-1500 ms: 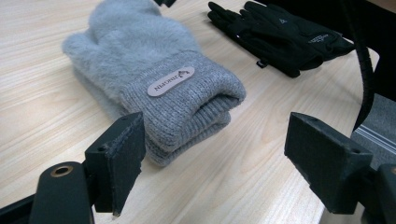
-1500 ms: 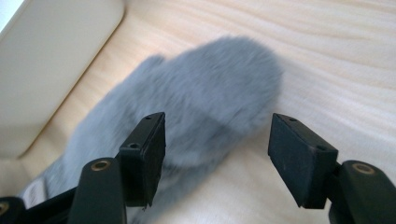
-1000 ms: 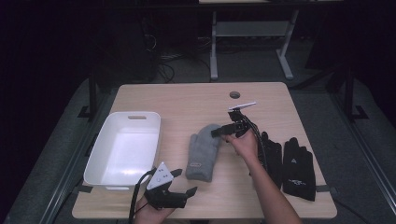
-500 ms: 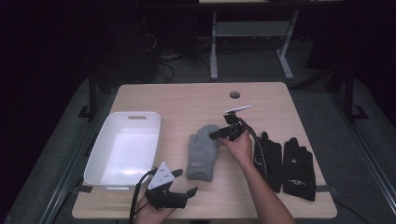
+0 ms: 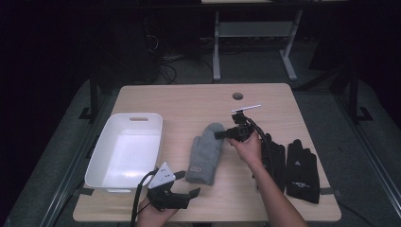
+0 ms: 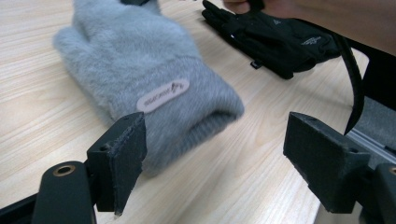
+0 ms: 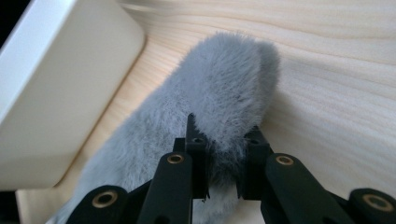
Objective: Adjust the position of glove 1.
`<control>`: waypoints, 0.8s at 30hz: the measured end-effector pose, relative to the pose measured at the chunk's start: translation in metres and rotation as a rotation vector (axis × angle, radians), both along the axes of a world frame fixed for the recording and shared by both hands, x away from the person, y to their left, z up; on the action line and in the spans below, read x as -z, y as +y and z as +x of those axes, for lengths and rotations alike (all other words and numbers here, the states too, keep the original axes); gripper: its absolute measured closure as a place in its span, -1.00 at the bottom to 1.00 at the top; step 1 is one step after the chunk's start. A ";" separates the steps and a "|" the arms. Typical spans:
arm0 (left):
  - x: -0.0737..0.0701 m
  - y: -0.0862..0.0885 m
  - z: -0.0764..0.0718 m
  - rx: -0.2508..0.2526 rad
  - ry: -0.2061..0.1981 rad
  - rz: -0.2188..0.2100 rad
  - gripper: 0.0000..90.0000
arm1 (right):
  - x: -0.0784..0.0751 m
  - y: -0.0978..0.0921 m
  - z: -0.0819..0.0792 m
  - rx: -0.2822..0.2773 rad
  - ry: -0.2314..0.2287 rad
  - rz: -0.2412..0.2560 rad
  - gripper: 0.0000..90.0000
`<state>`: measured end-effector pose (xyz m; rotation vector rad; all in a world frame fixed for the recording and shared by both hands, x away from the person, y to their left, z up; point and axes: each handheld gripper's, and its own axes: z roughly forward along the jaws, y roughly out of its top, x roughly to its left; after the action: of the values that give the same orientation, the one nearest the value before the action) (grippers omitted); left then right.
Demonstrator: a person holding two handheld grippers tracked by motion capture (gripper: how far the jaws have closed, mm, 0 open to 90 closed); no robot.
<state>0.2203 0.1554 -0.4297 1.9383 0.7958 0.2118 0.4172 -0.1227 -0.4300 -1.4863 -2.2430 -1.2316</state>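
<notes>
My right gripper view is showing right tongs [image 7: 223, 161] pinching one grey mitten [image 7: 219, 88], left tongs [image 6: 212, 154] gaping wide, two black gloves [image 5: 289, 163] lying overhead.

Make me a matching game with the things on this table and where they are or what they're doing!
Things:
1. grey mitten
2. white tub
3. black gloves
4. left gripper

Places or states:
A. lying flat at the table's right edge
B. open, near the mitten's cuff, holding nothing
C. at the table's left side, with nothing inside
D. in the middle, pinched by the right gripper

Pairs: 1-D, 2-C, 3-A, 4-B
</notes>
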 end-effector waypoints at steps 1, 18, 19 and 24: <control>-0.001 0.000 0.000 0.001 0.003 -0.006 -0.52 | -0.003 -0.003 -0.004 0.000 -0.008 0.001 0.73; -0.012 -0.021 0.027 -0.023 0.136 -0.053 -0.50 | 0.017 -0.052 -0.045 0.052 -0.061 -0.050 0.72; -0.013 -0.022 0.030 -0.031 0.141 -0.054 -0.50 | 0.018 -0.052 -0.045 0.051 -0.063 -0.058 0.72; -0.015 -0.025 0.042 -0.067 0.195 -0.049 -0.50 | 0.022 -0.052 -0.045 0.052 -0.078 -0.102 0.71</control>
<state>0.2628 0.1305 -0.4149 1.9071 0.9858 0.0422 0.3727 -0.1750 -0.4515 -1.5674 -2.3647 -1.2279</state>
